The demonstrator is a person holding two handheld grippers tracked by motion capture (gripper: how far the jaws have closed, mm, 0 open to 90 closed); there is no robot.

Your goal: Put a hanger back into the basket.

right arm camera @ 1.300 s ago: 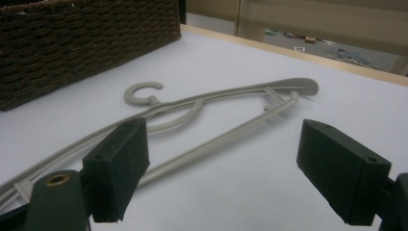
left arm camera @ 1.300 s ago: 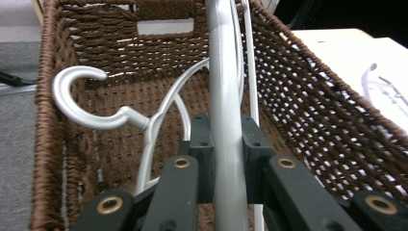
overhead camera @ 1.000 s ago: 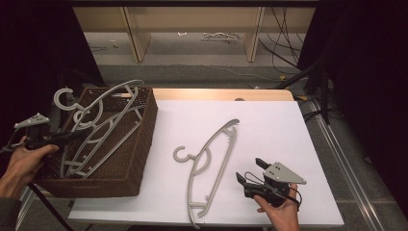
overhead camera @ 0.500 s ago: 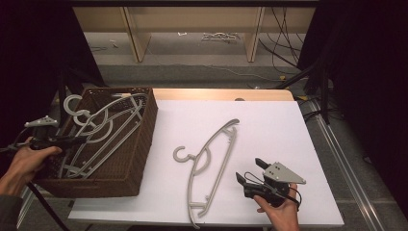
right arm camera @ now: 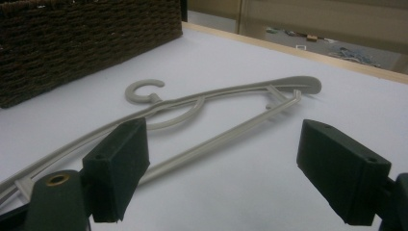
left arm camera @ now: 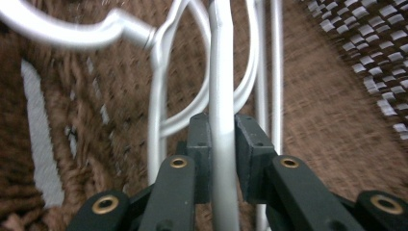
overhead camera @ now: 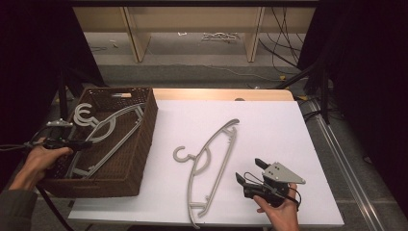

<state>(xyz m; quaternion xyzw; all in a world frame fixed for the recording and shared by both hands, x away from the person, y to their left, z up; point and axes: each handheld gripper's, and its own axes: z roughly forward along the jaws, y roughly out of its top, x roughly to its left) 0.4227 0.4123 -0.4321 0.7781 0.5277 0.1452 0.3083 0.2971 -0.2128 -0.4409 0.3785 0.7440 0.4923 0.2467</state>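
Your left gripper (left arm camera: 222, 139) is clamped on a grey hanger's bar (left arm camera: 223, 72) inside the wicker basket (overhead camera: 137, 159) at left of the high view, another hanger beneath it. Your right gripper (overhead camera: 255, 173), jaws spread and empty, rests at lower right just beside the hanger on the white table (overhead camera: 211, 154).

Blurred hanger hook (left arm camera: 82, 33), basket weave (left arm camera: 356, 29)
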